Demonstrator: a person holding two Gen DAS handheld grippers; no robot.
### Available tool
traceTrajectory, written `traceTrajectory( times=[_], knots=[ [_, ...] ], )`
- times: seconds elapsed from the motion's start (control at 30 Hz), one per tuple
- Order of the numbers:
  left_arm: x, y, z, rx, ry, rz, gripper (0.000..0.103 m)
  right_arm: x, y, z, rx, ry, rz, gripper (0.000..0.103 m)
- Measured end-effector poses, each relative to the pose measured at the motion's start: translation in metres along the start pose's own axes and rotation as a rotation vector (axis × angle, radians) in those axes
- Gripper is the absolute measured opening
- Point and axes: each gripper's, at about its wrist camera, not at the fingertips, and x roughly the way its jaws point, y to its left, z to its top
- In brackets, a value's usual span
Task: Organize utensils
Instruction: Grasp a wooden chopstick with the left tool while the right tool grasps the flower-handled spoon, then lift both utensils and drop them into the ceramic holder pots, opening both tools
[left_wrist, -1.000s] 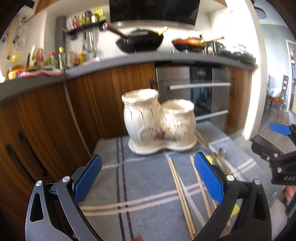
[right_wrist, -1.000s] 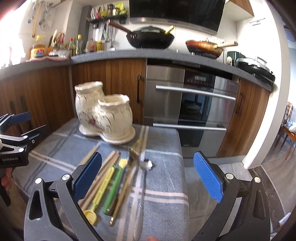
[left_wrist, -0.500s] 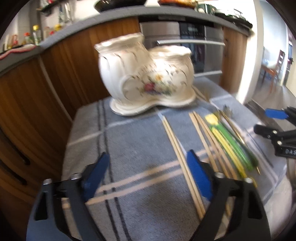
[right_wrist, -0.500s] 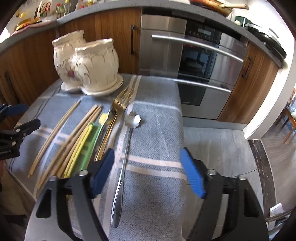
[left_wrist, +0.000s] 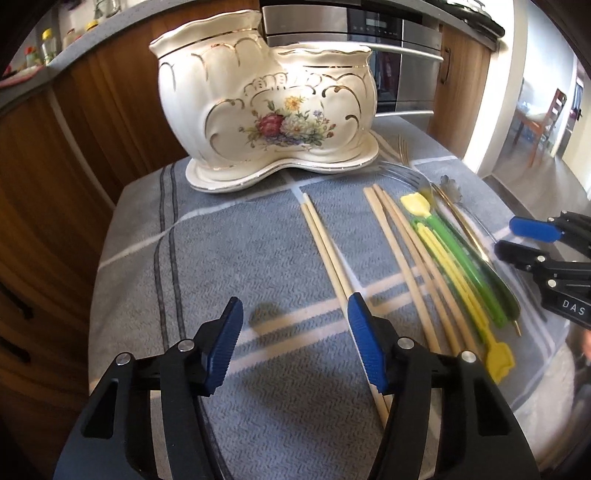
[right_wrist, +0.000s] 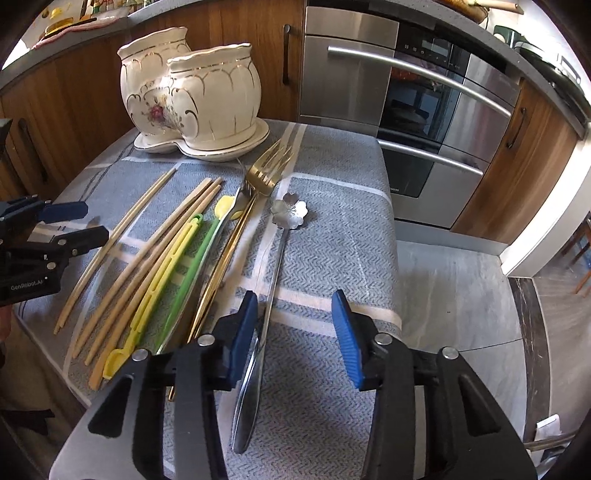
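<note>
Both grippers have dropped toward the table, jaws just narrowing yet empty: left gripper (left_wrist: 295, 341) beside the chopstick pair (left_wrist: 327, 245), right gripper (right_wrist: 295, 334) beside the spoon (right_wrist: 271, 280). Off-centre closing could skid either.

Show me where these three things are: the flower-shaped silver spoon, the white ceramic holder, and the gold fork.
Flower-shaped silver spoon (right_wrist: 290, 213): right wrist view, on its flower bowl.
White ceramic holder (left_wrist: 266, 110): left wrist view, on its painted front wall.
Gold fork (right_wrist: 266, 170): right wrist view, on its tines.
</note>
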Motion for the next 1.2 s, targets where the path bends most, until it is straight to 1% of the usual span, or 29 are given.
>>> traceTrajectory(
  times=[0.13,0.17,0.2,0.3,0.33,0.37,0.4,0.43,0.47,0.5,0.57,0.6,0.73,0.8,0.93,1.07,1.2],
  knots=[
    [0.013,-0.001,0.01,0.002,0.033,0.007,0.061,0.005,-0.002,0.006,0.014,0.013,0.021,0.038],
    [0.013,0.0,0.012,-0.001,0.033,0.004,0.061,0.007,-0.003,0.008,0.015,0.018,0.029,0.034],
    [0.013,0.0,0.014,-0.002,0.039,0.0,0.06,0.008,-0.002,0.01,0.015,0.021,0.033,0.032],
    [0.011,0.001,0.017,0.013,0.055,-0.033,0.051,0.012,-0.001,0.015,0.009,0.033,0.043,0.027],
    [0.011,0.004,0.019,0.013,0.063,-0.049,0.043,0.013,-0.002,0.016,0.011,0.038,0.049,0.027],
    [0.011,0.007,0.021,0.01,0.07,-0.056,0.038,0.015,-0.003,0.019,0.018,0.045,0.058,0.027],
    [0.012,0.009,0.023,0.009,0.074,-0.06,0.034,0.016,-0.004,0.021,0.029,0.049,0.071,0.025],
    [0.013,0.012,0.024,0.009,0.077,-0.062,0.028,0.017,-0.005,0.022,0.039,0.05,0.08,0.023],
    [0.014,0.014,0.027,0.012,0.079,-0.061,0.023,0.019,-0.006,0.024,0.052,0.051,0.086,0.017],
    [0.015,0.016,0.028,0.017,0.075,-0.06,0.021,0.02,-0.008,0.026,0.058,0.05,0.088,0.01],
    [0.017,0.018,0.028,0.03,0.067,-0.054,0.012,0.021,-0.008,0.028,0.062,0.044,0.08,0.006],
    [0.018,0.017,0.03,0.041,0.061,-0.048,0.01,0.022,-0.006,0.029,0.053,0.04,0.075,0.005],
    [0.019,0.016,0.03,0.048,0.038,-0.048,0.005,0.021,-0.004,0.028,0.059,0.022,0.078,0.004],
    [0.018,0.018,0.029,0.041,0.029,-0.059,0.005,0.02,-0.003,0.026,0.069,0.01,0.085,0.003],
    [0.015,0.028,0.023,0.017,0.01,-0.084,0.005,0.012,0.0,0.019,0.07,-0.024,0.071,0.003],
    [0.0,0.035,0.02,-0.003,-0.044,-0.113,0.005,-0.01,0.001,0.016,0.082,-0.115,0.075,0.003],
    [-0.018,0.041,0.022,-0.008,-0.139,-0.14,0.005,-0.035,0.005,0.013,0.071,-0.226,0.081,0.003]
  ],
)
